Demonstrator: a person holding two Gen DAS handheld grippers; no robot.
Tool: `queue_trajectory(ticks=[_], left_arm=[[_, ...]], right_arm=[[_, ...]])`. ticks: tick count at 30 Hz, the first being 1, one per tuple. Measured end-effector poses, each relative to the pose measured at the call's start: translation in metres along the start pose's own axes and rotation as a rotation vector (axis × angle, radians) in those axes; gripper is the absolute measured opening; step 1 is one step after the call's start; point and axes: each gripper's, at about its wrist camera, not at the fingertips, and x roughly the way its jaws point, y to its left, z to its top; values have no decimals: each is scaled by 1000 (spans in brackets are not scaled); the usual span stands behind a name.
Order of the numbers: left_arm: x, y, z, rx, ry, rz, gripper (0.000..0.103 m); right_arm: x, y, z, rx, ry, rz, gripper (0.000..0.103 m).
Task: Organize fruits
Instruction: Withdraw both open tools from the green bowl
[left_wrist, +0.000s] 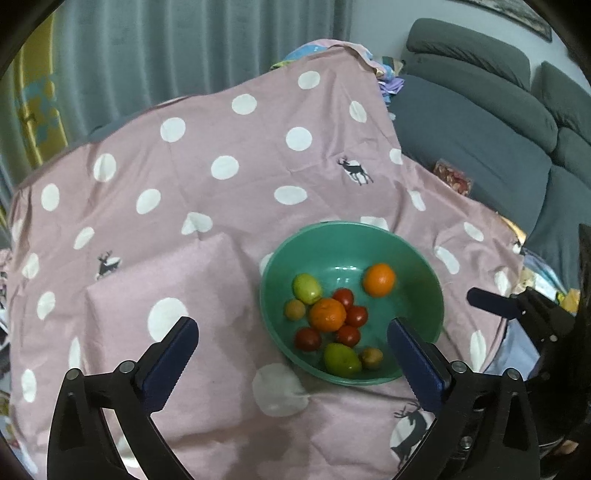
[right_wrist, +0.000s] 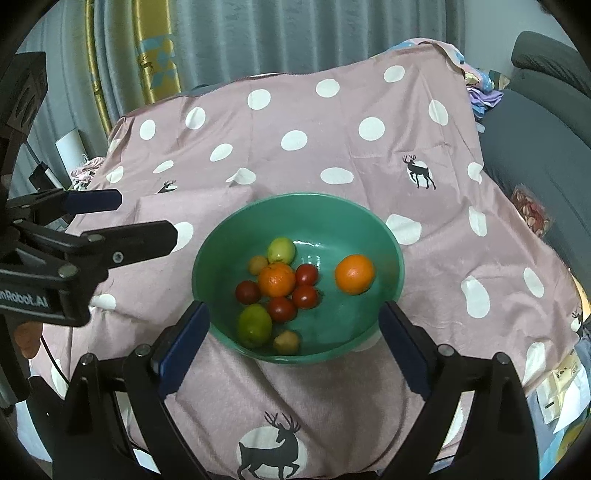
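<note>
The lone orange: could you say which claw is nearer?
Right. Right claw frames the bowl's near rim by the lone orange; left claw hangs left of the bowl.

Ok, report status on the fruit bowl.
Left gripper and right gripper both open, empty. All fruit sits in the round green plastic bowl; one orange lies apart from the cluster. Nothing in the way.

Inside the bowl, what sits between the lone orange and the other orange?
In the right wrist view, one red tomato sits between the lone orange and the other orange; otherwise bare green bowl floor.
</note>
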Motion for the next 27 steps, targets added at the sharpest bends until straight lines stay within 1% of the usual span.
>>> queue_trajectory(ticks=[5,12,27], left_arm=[[-2,-1,0,14,8,30,102],[-1,-4,0,35,20,48,102],[-2,-4,-2,53,10,72,102]], right_arm=[[-3,1,0,-1,-3,-6,94],[-5,2,1,-4,-5,-5,94],[-5,4,4,-10,-4,-2,94]])
